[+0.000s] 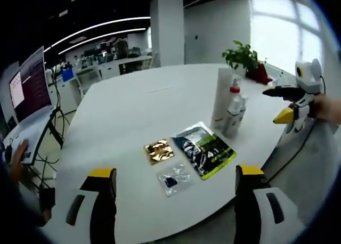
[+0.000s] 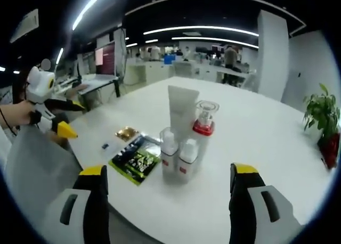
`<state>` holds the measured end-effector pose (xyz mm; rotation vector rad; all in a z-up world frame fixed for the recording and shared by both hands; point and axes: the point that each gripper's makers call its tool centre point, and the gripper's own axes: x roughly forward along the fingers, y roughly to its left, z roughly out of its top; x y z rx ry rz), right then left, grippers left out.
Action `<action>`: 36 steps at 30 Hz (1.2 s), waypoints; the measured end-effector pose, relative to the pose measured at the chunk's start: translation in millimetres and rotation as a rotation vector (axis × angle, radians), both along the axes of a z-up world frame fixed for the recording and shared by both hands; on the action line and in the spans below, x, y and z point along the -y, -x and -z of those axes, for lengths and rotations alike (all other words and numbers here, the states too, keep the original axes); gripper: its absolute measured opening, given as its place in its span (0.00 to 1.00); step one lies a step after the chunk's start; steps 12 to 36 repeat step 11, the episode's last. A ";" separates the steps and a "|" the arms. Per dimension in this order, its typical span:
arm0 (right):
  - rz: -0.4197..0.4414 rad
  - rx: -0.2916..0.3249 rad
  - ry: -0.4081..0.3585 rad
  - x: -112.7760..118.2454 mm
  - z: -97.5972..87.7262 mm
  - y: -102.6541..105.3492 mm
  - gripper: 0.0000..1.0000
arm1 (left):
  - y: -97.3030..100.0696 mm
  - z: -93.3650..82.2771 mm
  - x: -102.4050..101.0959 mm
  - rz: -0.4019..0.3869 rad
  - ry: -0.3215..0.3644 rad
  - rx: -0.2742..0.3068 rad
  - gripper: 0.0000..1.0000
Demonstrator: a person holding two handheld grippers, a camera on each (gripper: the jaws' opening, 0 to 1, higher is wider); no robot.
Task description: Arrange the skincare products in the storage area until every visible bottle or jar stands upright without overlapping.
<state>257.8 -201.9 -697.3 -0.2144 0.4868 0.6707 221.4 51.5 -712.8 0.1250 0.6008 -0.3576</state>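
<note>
1. Left gripper (image 1: 176, 188): jaws apart, empty, above the near tabletop (image 1: 133, 105) edge.
2. Three flat sachets lie ahead: one gold (image 1: 159, 151), one clear (image 1: 174, 178), one dark green (image 1: 203, 148).
3. Four upright containers clustered: one white tube (image 2: 183, 112), one red-collared pump bottle (image 2: 204, 125), two small bottles (image 2: 179, 157).
4. Right gripper (image 2: 169, 193): jaws apart, empty.

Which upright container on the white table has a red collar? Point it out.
The clear-capped pump bottle with the red collar, beside the tall white tube; the two small white bottles in front lack red collars.
</note>
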 end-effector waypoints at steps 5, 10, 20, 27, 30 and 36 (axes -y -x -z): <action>0.001 -0.004 -0.001 0.1 0.4 0.1 0.94 | 0.7 0.4 1.9 0.007 -0.007 -0.006 0.89; 0.001 -0.008 -0.001 0.7 3.9 -1.8 0.94 | 0.8 1.8 1.6 0.012 -0.014 -0.012 0.89; -0.001 -0.008 0.001 0.7 5.0 -2.5 0.94 | 1.2 1.6 1.9 0.014 -0.014 -0.012 0.89; -0.001 -0.008 0.001 0.7 5.0 -2.5 0.94 | 1.2 1.6 1.9 0.014 -0.014 -0.012 0.89; -0.001 -0.008 0.001 0.7 5.0 -2.5 0.94 | 1.2 1.6 1.9 0.014 -0.014 -0.012 0.89; -0.001 -0.008 0.001 0.7 5.0 -2.5 0.94 | 1.2 1.6 1.9 0.014 -0.014 -0.012 0.89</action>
